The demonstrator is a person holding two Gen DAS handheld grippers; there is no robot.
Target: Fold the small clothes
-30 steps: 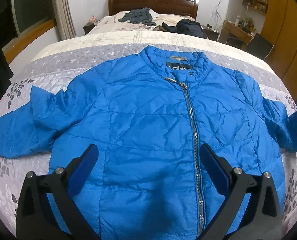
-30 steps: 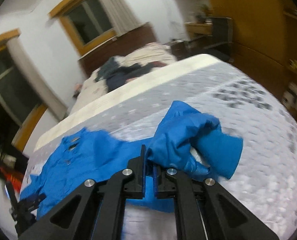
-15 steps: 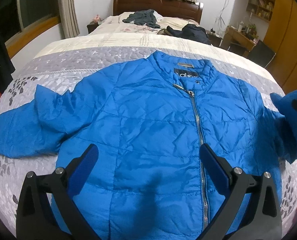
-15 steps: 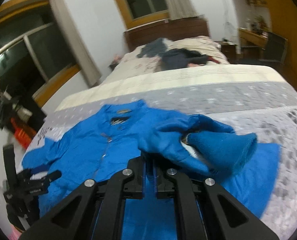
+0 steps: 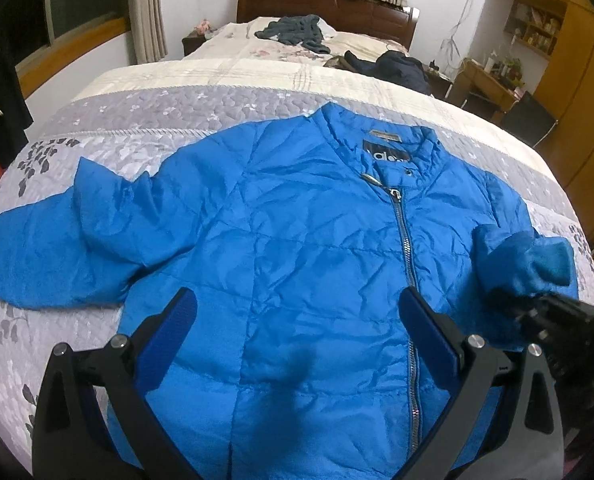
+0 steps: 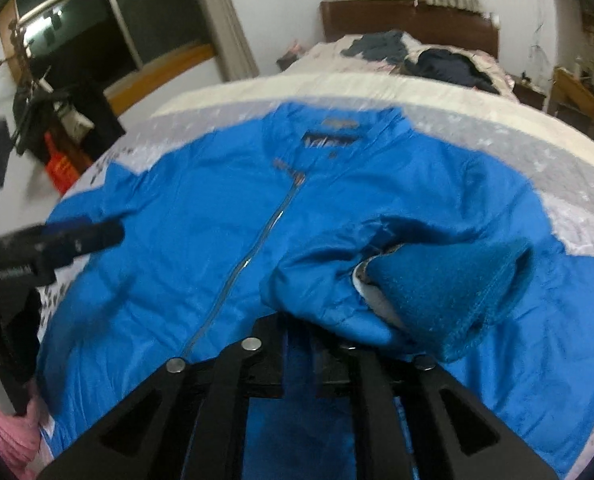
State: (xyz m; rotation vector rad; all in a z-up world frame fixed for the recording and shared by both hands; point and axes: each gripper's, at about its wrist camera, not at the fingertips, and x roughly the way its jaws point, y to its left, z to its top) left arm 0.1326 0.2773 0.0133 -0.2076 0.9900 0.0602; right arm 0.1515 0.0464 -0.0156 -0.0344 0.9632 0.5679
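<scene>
Since a second ago, right gripper (image 6: 301,328) carried sleeve (image 6: 417,280) inward over jacket (image 5: 297,240) chest; closed tight on sleeve fabric. Left gripper (image 5: 297,316) wide apart, empty, hovering above hem. Jacket front-up on bed (image 5: 177,100). Risks: slick fabric slipping out; bunched sleeve landing crooked; far sleeve unfolded.
</scene>
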